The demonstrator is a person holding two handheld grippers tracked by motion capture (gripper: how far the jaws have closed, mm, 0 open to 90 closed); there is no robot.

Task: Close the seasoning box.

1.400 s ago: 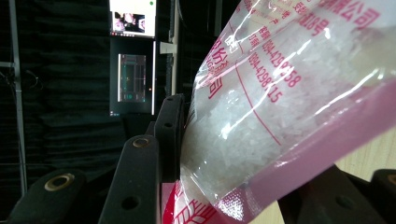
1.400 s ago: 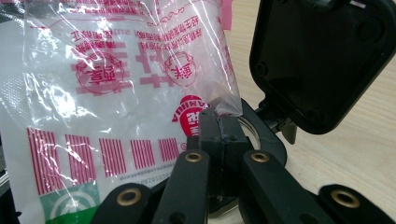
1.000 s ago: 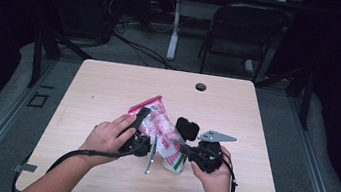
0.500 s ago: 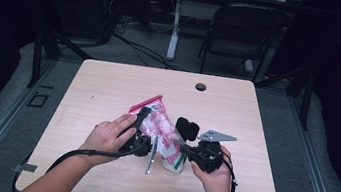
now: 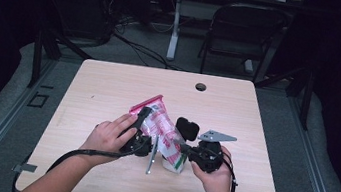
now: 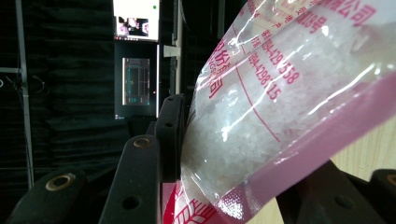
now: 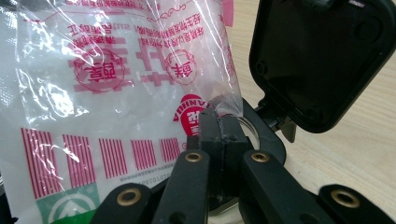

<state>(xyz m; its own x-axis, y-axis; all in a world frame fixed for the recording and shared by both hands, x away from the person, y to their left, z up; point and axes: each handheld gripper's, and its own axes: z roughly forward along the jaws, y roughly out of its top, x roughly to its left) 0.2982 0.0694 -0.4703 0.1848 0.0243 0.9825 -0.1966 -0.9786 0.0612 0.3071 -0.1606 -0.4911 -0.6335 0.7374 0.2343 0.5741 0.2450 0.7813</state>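
The clear bag (image 7: 116,93) held white grains and carried red print, red barcode stripes, a pink edge band and a green patch at its seven o'clock corner. The lid (image 7: 322,56) was black, the table (image 5: 110,82) pale wood.

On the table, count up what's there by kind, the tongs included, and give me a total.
Tongs: 2, left tongs and right tongs, both gripping the bag
Clear plastic bag of white grains with pink print: 1
Black hinged lid: 1
Thin metal rod, kind unclear: 1
Total: 5
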